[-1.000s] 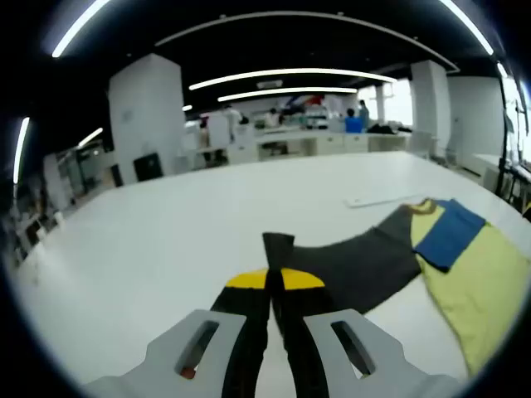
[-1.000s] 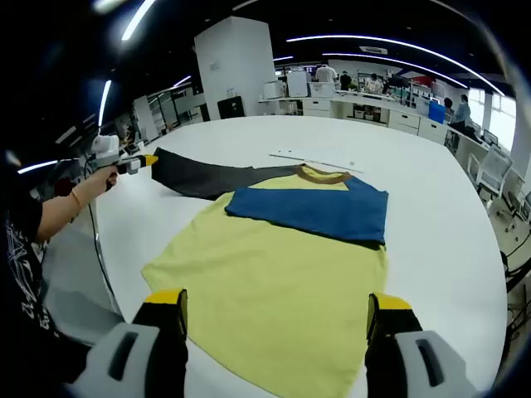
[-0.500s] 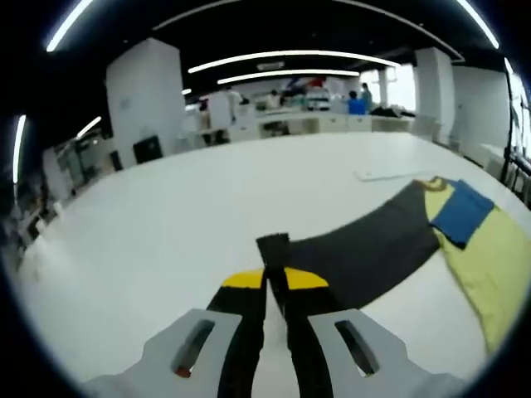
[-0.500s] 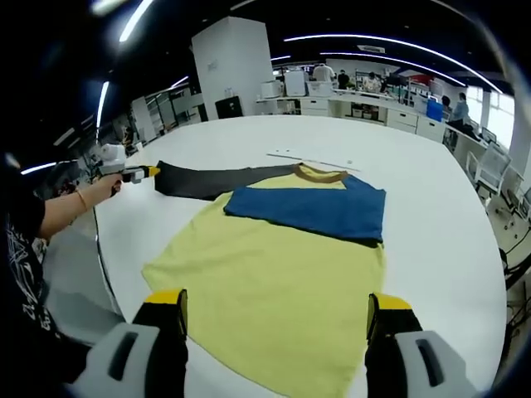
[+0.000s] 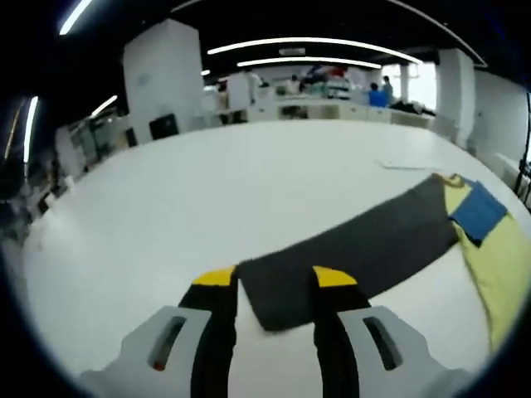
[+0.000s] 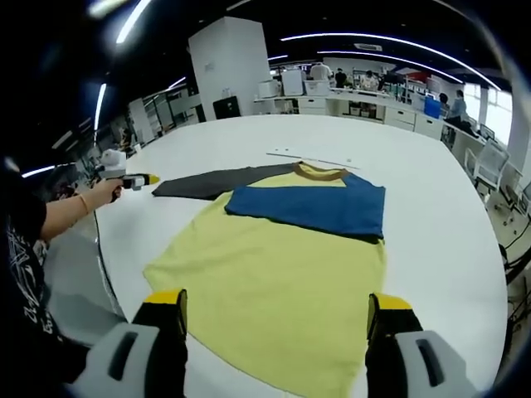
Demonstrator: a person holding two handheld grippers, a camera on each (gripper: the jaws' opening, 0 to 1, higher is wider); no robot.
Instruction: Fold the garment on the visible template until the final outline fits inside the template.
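Observation:
The garment is a yellow shirt (image 6: 274, 274) spread flat on the white table (image 6: 440, 249). A blue sleeve (image 6: 311, 207) is folded across its chest. Its dark grey sleeve (image 6: 207, 182) stretches out straight to the left. In the left gripper view that grey sleeve (image 5: 357, 245) lies flat, its cuff end between the jaws of my left gripper (image 5: 275, 280), which stands open. A person's hand holds that left gripper (image 6: 148, 179) at the cuff. My right gripper (image 6: 277, 300) is open over the shirt's near hem, holding nothing.
A thin pale strip (image 6: 311, 159) lies on the table just beyond the collar. The table edge curves close on the left, by the person's arm (image 6: 58, 215). Desks, a white pillar and people stand far behind.
My left gripper has opened and let go of the grey cuff, and the sleeve now lies flat and straight. The right gripper has stayed put.

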